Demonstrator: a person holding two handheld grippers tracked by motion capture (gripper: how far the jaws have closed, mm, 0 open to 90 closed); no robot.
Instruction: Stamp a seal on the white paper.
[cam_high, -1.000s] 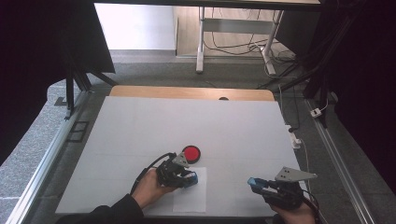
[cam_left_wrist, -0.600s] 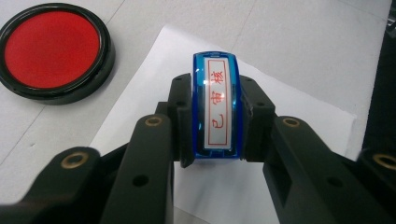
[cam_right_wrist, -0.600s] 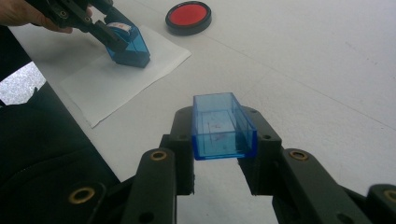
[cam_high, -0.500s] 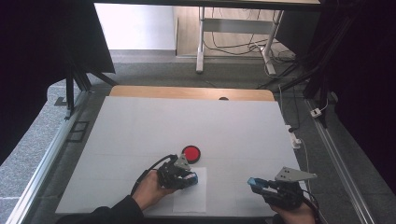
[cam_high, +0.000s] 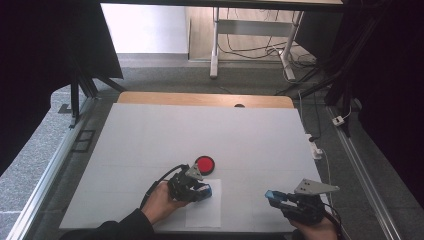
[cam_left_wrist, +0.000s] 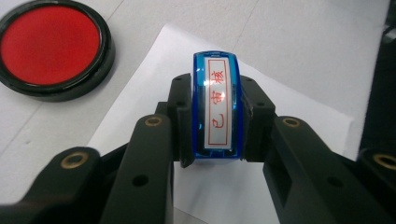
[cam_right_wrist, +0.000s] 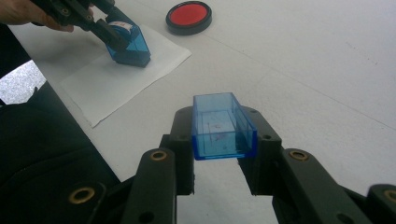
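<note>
The left tool (cam_high: 200, 191) is clenched on a blue stamp (cam_left_wrist: 216, 109), which is gripped at its two sides by the black jaws; a white label with red characters is seen on the stamp's top in the left gripper view. The stamp is pressed base-down on a white paper (cam_high: 205, 212), near the paper's far edge; in the right gripper view the stamp (cam_right_wrist: 127, 43) is seen tilted, with its lower end on the paper (cam_right_wrist: 112, 74). A round red ink pad (cam_high: 204, 164) in a black case is placed just beyond the paper's far edge, apart from the stamp. The right tool (cam_high: 274, 196) is clenched on a clear blue cap (cam_right_wrist: 222, 126), held by its sides with the open end facing away from the hand; the cap is kept above the table (cam_high: 150, 130), well to the right of the paper.
</note>
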